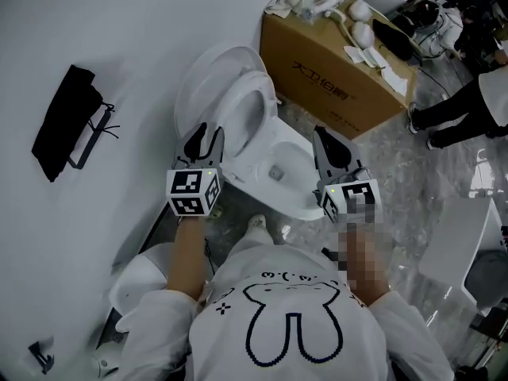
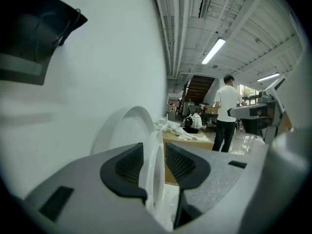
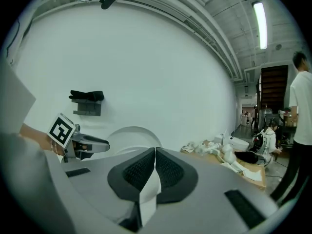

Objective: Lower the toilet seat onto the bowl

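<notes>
The white toilet stands against the wall, its lid (image 1: 198,74) upright and the seat (image 1: 267,94) raised in front of it, above the bowl (image 1: 298,193). My left gripper (image 1: 208,135) is at the seat's left edge. In the left gripper view the seat rim (image 2: 154,172) stands between the open jaws of the left gripper (image 2: 155,149), close to the left pad with a gap to the right one. My right gripper (image 1: 324,139) hovers over the bowl's right side, touching nothing. Its jaws (image 3: 155,151) meet at the tips; a white sliver shows in the gap below them.
A cardboard box (image 1: 341,66) topped with white parts stands beside the toilet at the back right. A black holder (image 1: 67,121) hangs on the wall at left. A person (image 1: 468,109) stands at the far right. A white fixture (image 1: 147,280) sits on the floor at lower left.
</notes>
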